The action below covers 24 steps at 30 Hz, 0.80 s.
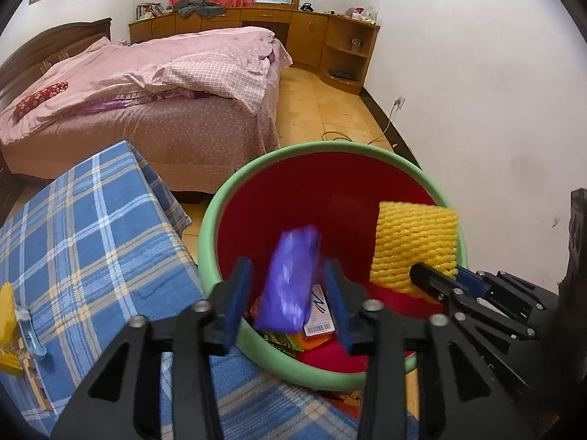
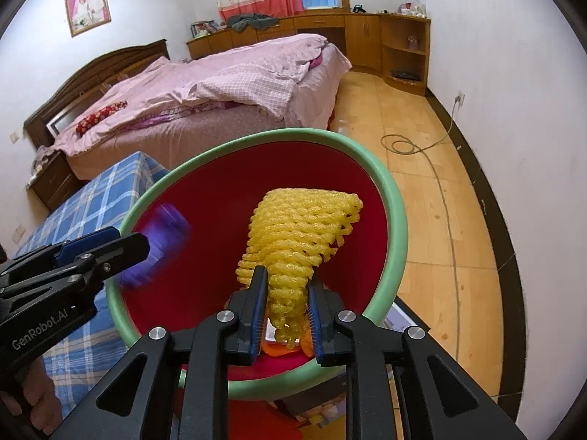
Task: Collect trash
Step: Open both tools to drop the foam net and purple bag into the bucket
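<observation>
My left gripper (image 1: 288, 282) over red bin (image 1: 330, 154), jaws apart, blurred purple wrapper (image 1: 290, 278) loose between pads. My right gripper (image 2: 286, 304) narrow, pads beside yellow foam net (image 2: 297, 234) above bin; grip unclear.

Support surfaces only.

Floor (image 2: 433, 198): tan tiles with a dark skirting strip along the white wall. A thin cable (image 2: 403, 145) lies coiled on it at about 1 o'clock from the bin, running on to a wall socket.

Bin (image 2: 398, 216): red inside, green rim; whether it stands on the floor cannot be told.

Blue plaid cloth surface (image 1: 91, 227): at 9 o'clock from the bin, its edge just beside the rim. A yellow item (image 1: 6, 315) rests at its left edge.

Bed (image 2: 205, 124): at 11 o'clock, standing on the floor. Pink rumpled quilt (image 2: 234, 73) on top; red patterned pillow (image 2: 101, 115) near the headboard.
</observation>
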Motion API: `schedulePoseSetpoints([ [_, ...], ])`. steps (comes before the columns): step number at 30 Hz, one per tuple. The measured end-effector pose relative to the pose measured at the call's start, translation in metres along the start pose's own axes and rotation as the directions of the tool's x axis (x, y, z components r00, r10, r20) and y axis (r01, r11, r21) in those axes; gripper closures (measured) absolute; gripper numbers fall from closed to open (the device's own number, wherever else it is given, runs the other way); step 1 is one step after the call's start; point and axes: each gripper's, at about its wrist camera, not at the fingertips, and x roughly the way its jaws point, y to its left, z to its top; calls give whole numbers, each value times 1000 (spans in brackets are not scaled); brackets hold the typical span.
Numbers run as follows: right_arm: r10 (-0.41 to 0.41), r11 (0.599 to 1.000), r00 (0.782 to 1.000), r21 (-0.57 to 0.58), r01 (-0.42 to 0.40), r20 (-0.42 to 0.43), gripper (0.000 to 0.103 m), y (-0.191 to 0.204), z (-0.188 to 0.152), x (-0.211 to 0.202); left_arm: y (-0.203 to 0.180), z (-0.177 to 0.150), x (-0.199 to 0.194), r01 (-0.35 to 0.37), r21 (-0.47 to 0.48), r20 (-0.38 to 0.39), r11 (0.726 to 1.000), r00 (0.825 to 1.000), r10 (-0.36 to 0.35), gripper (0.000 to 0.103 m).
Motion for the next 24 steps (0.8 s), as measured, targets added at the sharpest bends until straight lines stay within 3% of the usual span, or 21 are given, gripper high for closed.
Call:
schedulePoseSetpoints([
  [13,61,997,997,43,-63,46,62,-2,-1,-27,13,-3,-27,-9,-50,25,999,1000,11,54],
  [19,95,995,993,35,-97,68,60,12,-4,-43,27,-10,-47,-40,-75,40,996,998,43,54],
  [21,104,994,992,34,-106,72,51,17,-4,-46,35,-12,-55,-52,-88,47,995,997,56,54],
  [24,121,992,989,30,-124,80,51,25,-6,-52,51,-17,-67,-78,-110,55,991,995,85,54],
])
